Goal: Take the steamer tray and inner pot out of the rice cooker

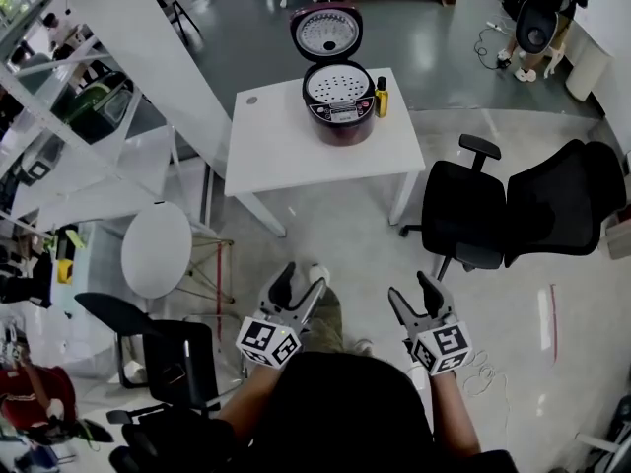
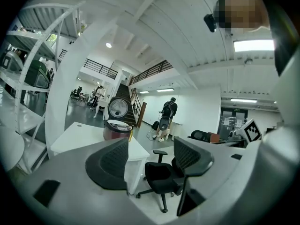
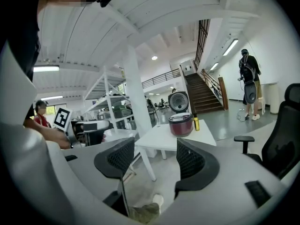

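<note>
While the dark red round rice cooker [image 1: 339,106] stands lid-up on the white square table [image 1: 281,161], its perforated white steamer tray [image 1: 339,85] seated in the mouth (the inner pot beneath is hidden), both tools hang well short of it. The left gripper [image 1: 301,284] and right gripper [image 1: 412,292] each gape wide and empty, the cooker straight ahead between them, neither clearly nearer; glossy pale floor [image 1: 335,235] fills the gap, a black office chair [image 1: 473,215] off to the right.

Head view looks steeply down from above at the distant white table [image 1: 276,156] and rice cooker [image 1: 340,116]; both gripper views face them nearly level, from afar.
</note>
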